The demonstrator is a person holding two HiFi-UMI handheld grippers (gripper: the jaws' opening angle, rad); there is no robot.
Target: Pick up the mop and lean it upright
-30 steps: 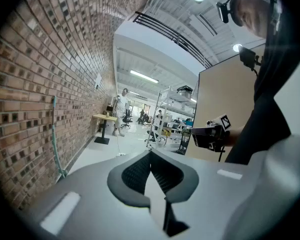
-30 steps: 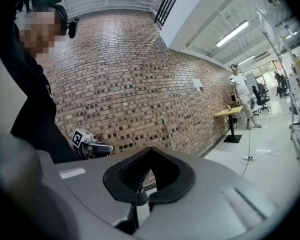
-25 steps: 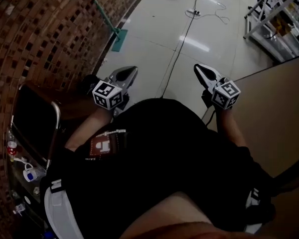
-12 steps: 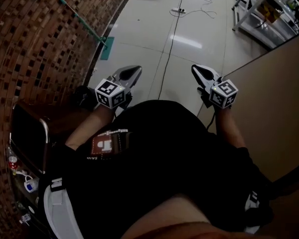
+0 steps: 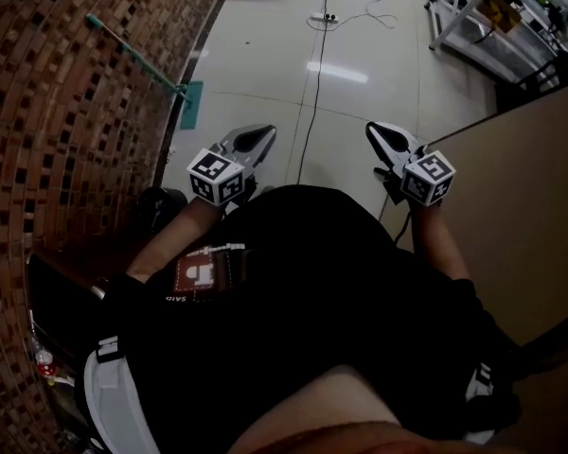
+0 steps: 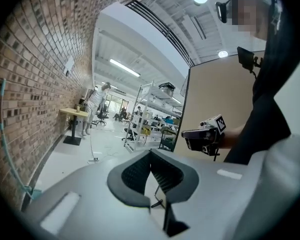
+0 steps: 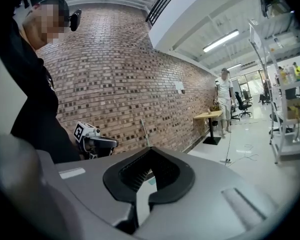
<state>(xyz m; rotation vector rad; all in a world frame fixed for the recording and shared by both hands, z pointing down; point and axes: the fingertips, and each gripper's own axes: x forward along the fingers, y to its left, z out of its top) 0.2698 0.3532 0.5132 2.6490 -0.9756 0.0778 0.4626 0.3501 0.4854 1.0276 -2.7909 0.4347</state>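
The mop (image 5: 137, 57) has a teal handle and a flat teal head (image 5: 189, 104). It leans upright against the brick wall at the far left, its head on the floor. It also shows as a teal handle in the left gripper view (image 6: 6, 134) and as a pale pole in the right gripper view (image 7: 144, 132). My left gripper (image 5: 256, 138) (image 6: 151, 153) is shut and empty, well short of the mop. My right gripper (image 5: 383, 132) (image 7: 151, 151) is level with it, an arm's width to the right, also shut with nothing held.
A black cable (image 5: 312, 93) runs along the floor to a power strip (image 5: 319, 17). Metal shelving (image 5: 483, 8) stands at the far right, a tan partition (image 5: 511, 216) close on my right. A dark cart (image 5: 62, 291) sits by the wall. A person (image 6: 97, 101) stands at a distant table.
The view has advanced along the wall, and the mop now shows further left with more of its handle visible. The cart slid down the picture. Both grippers moved forward with me, still shut and empty.
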